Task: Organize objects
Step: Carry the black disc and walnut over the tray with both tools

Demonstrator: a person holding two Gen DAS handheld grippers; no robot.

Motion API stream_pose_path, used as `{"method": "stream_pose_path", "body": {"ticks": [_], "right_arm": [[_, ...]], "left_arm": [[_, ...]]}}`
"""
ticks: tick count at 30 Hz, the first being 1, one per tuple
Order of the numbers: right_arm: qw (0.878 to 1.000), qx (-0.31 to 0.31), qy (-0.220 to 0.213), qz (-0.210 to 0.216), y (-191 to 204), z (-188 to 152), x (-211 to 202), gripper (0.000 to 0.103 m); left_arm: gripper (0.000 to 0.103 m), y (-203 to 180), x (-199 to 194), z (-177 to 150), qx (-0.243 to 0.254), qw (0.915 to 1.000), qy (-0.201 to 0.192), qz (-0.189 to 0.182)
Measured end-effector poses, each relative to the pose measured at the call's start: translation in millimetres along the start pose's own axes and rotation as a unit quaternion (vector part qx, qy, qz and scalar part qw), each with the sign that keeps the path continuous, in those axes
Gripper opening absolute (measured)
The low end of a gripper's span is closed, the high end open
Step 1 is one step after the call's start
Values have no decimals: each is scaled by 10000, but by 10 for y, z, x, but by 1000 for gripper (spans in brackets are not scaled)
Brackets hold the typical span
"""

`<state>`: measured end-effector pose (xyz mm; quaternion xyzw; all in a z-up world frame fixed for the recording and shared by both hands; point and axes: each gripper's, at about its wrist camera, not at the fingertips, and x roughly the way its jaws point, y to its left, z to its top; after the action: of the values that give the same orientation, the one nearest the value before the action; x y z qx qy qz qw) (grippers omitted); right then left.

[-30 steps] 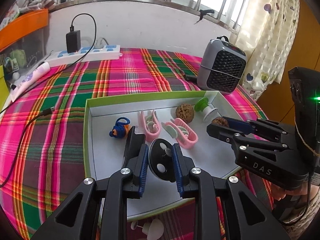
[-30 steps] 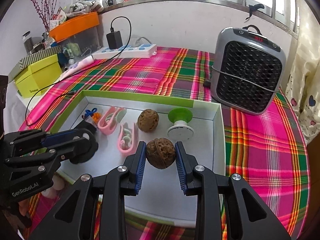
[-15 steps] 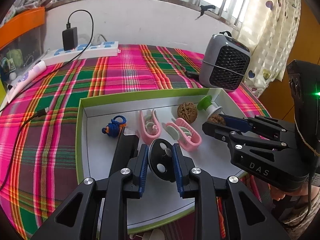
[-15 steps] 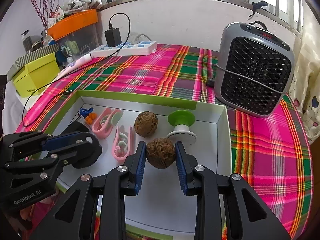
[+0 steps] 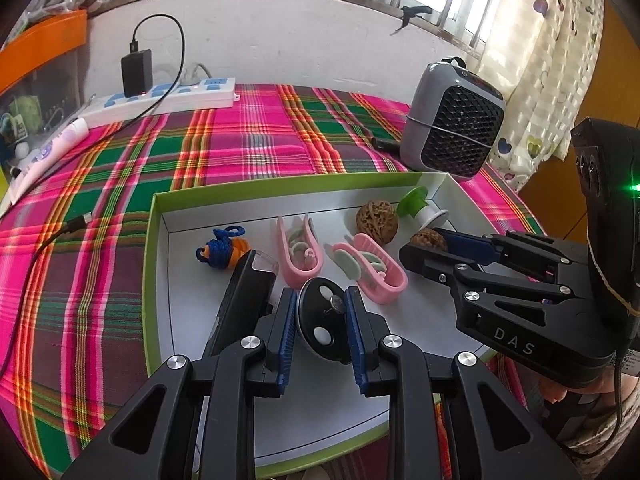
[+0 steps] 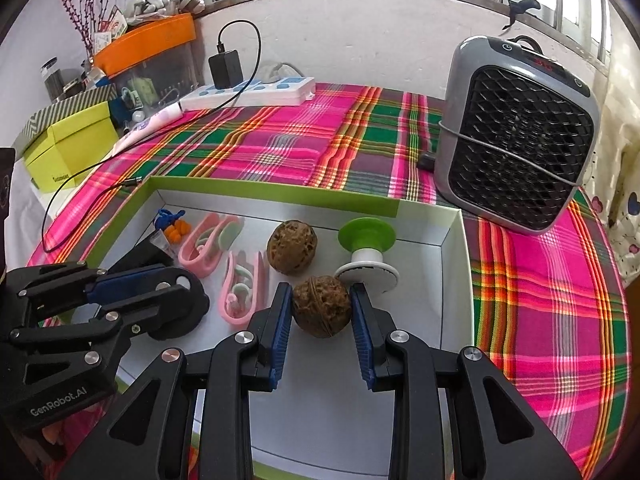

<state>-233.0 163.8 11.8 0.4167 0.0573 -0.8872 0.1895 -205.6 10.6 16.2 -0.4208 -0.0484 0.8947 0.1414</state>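
The plaid-covered table (image 6: 280, 148) has the green-rimmed box lid (image 6: 276, 194) sitting in the middle, grey fan heater (image 6: 516, 136) just right of it, power strip (image 6: 248, 94) behind it, yellow box (image 6: 68, 144) off left.

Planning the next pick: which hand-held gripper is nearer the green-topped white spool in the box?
Right. The right hand-held gripper, gripping a walnut, sits beside the spool; the left is several objects away.

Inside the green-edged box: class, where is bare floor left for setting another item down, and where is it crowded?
Bare floor lies along the box's near rim, in front of both grippers, and in its near right corner. The far half is crowded: blue-orange charm, two pink clips, a loose walnut and the green-topped spool.
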Motion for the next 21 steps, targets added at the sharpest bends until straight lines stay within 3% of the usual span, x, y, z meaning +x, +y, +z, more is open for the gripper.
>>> {"method": "stream_pose_path", "body": {"ticks": [21], "right_arm": [[10000,-74,21,-32,18,-9,21,30]], "left_arm": [[24,-2,4,0,-6,10000,14,16]]}}
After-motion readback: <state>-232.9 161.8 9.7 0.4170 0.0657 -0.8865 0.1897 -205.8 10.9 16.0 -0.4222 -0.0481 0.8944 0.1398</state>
